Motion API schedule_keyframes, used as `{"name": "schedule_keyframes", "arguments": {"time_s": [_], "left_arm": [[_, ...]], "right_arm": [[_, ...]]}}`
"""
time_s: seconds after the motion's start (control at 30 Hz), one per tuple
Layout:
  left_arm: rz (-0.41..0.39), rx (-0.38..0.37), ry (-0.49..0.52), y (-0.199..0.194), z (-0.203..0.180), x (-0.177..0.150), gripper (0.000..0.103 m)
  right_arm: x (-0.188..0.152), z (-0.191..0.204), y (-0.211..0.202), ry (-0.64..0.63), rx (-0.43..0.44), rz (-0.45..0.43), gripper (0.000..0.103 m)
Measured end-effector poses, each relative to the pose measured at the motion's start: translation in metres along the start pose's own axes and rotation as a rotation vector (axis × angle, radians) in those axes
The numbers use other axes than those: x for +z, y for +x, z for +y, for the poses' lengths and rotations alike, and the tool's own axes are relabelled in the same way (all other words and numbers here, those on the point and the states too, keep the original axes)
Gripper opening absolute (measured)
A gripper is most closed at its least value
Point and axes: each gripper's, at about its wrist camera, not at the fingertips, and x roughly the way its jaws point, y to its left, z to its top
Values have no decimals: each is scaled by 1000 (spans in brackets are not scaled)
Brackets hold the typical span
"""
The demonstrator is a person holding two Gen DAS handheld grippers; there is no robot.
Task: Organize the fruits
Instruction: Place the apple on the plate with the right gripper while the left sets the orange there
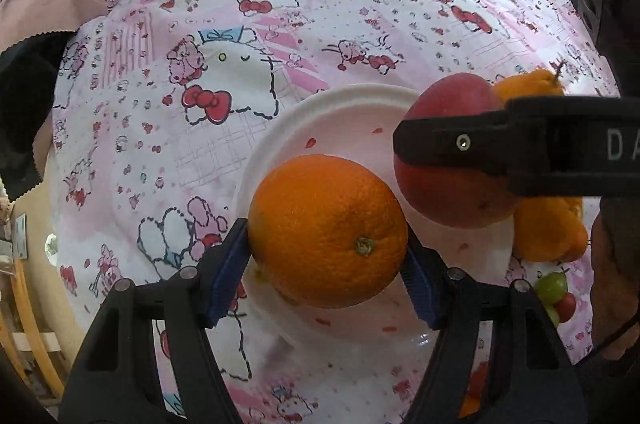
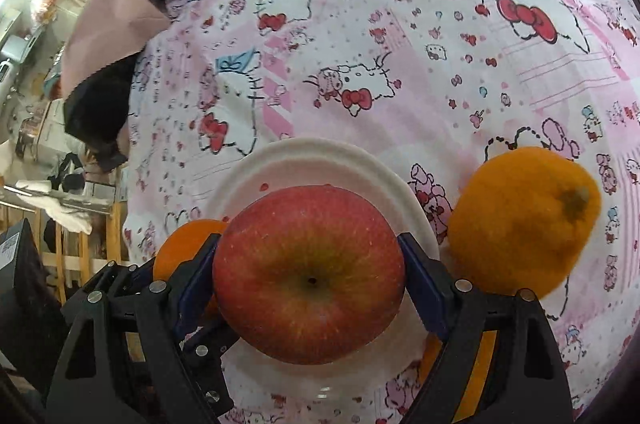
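Observation:
My left gripper (image 1: pixel 326 256) is shut on a round orange (image 1: pixel 326 230), its blue pads pressed to both sides, over the near part of a white plate (image 1: pixel 340 96). My right gripper (image 2: pixel 310 278) is shut on a red apple (image 2: pixel 308 274) above the same plate (image 2: pixel 320 152). In the left wrist view the apple (image 1: pixel 444 180) shows to the right with one black finger of the right gripper across it. The left gripper's orange (image 2: pixel 184 240) peeks out at the left in the right wrist view. A bumpy yellow-orange citrus (image 2: pixel 520 220) lies on the cloth right of the plate.
A pink cartoon-print tablecloth (image 1: pixel 240 44) covers the table. Dark and pink cloth (image 1: pixel 44 12) lies at its far left edge. Small green and red fruits (image 1: pixel 554 294) sit near the plate's right side. A person's arm (image 1: pixel 612 284) is at the right. Wooden furniture stands beyond the left edge.

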Motion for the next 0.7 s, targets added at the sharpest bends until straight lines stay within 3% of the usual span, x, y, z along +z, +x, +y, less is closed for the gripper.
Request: {"name": "schedule_keyframes", "arguments": {"time_s": [0.37,0.6,0.7], "left_arm": [[33,-18,-17,13,1,7,69],[31,0,-22,14,-1,8,70],[23,9,-28,12,1,8,70]], "right_arm": [[3,13,13,-44,-93,4,87],[3,8,11,-9,-92,-2,89],[6,3,5,21,-36,-18,91]]}}
